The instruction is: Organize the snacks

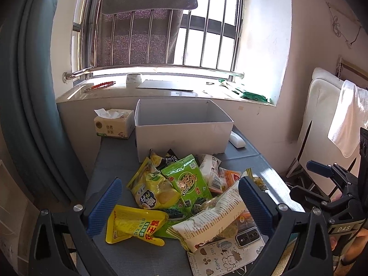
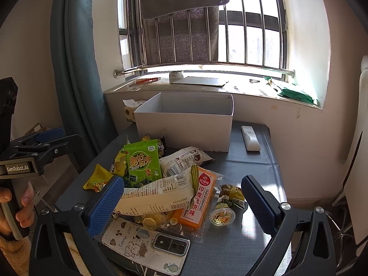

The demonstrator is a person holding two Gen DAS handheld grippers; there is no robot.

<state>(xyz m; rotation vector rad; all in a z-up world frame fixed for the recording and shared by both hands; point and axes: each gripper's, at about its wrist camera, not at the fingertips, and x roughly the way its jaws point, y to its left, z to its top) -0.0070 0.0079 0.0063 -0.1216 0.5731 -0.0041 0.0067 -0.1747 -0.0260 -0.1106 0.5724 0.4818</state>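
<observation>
On the grey table (image 2: pixel 253 161) lies a loose heap of snack packets, just in front of a white open cardboard box (image 2: pixel 184 126) that stands near the window wall. The box looks empty as far as its inside can be seen.

The heap is mixed. A bright green seaweed packet (image 1: pixel 192 179) lies on top toward the back, and a yellow chip bag with a blue round logo (image 1: pixel 153 191) rests beside it. A flat yellow pouch with red characters (image 1: pixel 135 226) sits at the near left edge of the heap. A long white crinkled bag with small black print (image 2: pixel 156 195) lies across the front, tilted — partly over an orange flat packet with red and white label (image 2: pixel 199 200). Near the orange one, on the bare table, stands a small round jelly cup (image 2: pixel 222 216). A phone in a cartoon-printed case (image 2: pixel 147 246) lies at the near edge, half under the packets.

The left claw (image 1: pixel 181 204) hangs wide above the heap, holding nothing. The right claw (image 2: pixel 181 204) is also spread wide and empty; the white bag lies between its blue pads in the view, but whether a pad touches it I cannot tell.

A white remote control (image 2: pixel 250 138) lies beside the box, and a tissue pack (image 1: pixel 113 124) stands at the box's other side.
</observation>
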